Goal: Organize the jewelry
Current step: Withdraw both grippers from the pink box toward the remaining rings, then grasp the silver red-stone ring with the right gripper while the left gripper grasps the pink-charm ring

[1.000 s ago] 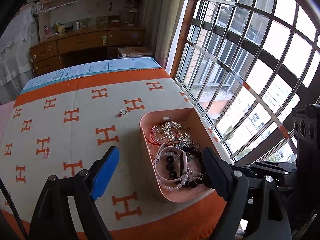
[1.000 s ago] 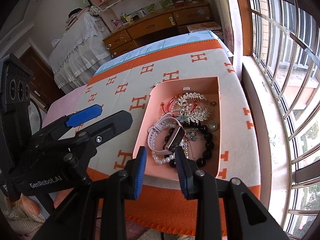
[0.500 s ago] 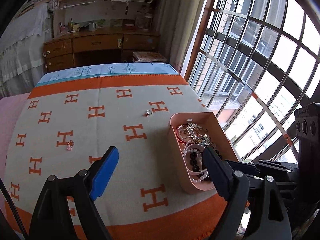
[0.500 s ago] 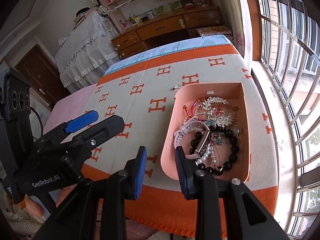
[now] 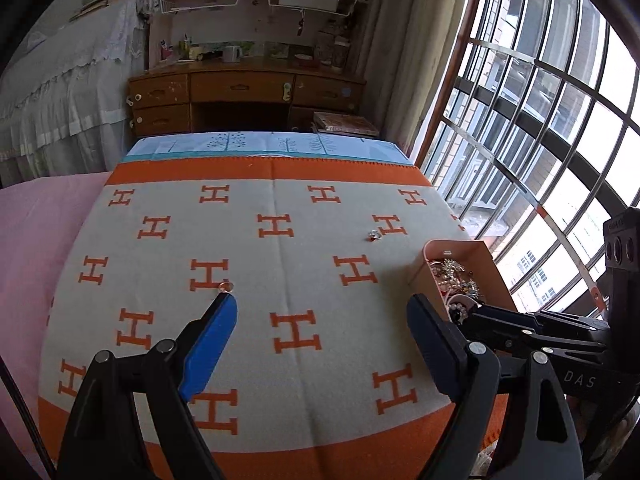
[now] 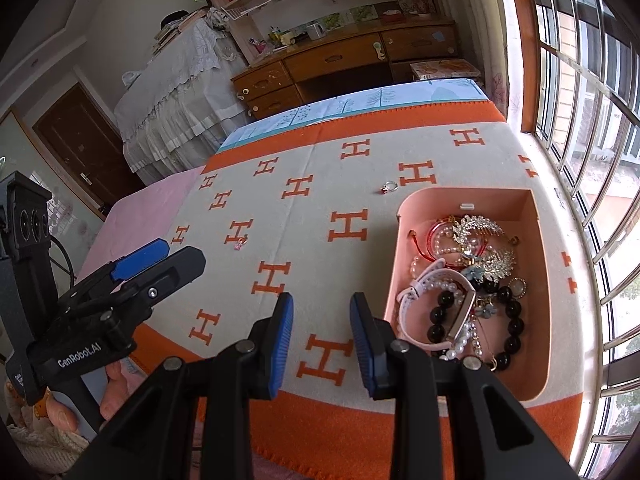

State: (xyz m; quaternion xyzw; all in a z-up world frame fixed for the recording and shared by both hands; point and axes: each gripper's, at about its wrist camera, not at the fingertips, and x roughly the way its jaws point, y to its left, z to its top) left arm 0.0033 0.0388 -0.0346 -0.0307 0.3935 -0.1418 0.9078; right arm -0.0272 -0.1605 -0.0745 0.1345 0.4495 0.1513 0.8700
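Left gripper (image 5: 322, 308) is gaping wide over the blanket (image 5: 280, 280), nothing between its jaws and nothing touching them; its left blue pad is hovering just near of a small pink earring (image 5: 226, 287) lying loose on the cloth; right gripper (image 6: 322, 308) is standing partly open, jaws a modest gap apart, holding nothing, hanging above the near orange border of the blanket just left of the tray (image 6: 536, 216).

In the right wrist view the left gripper (image 6: 160, 258) is showing at the left, with "GenRobot.AI" printed in white along its black arm; fingers of a hand (image 6: 114, 392) are curling under it; in the left wrist view the letters "DAS" are reading on the right gripper's body at the near right edge.

Jewelry is sitting in three places; most of it is piled in the pink tray at the right side of the blanket, by the window: black bead bracelets (image 6: 508, 320), a pink watch (image 6: 424, 304), pearl strands, a silver leaf brooch (image 6: 478, 226) and a red bangle (image 6: 434, 240); a ring (image 6: 389, 187) is lying on the cloth just beyond the tray's far left corner; the earring (image 6: 240, 245) is lying well apart to the left, beside an orange H.

Large orange H letters are repeating across the cream blanket.
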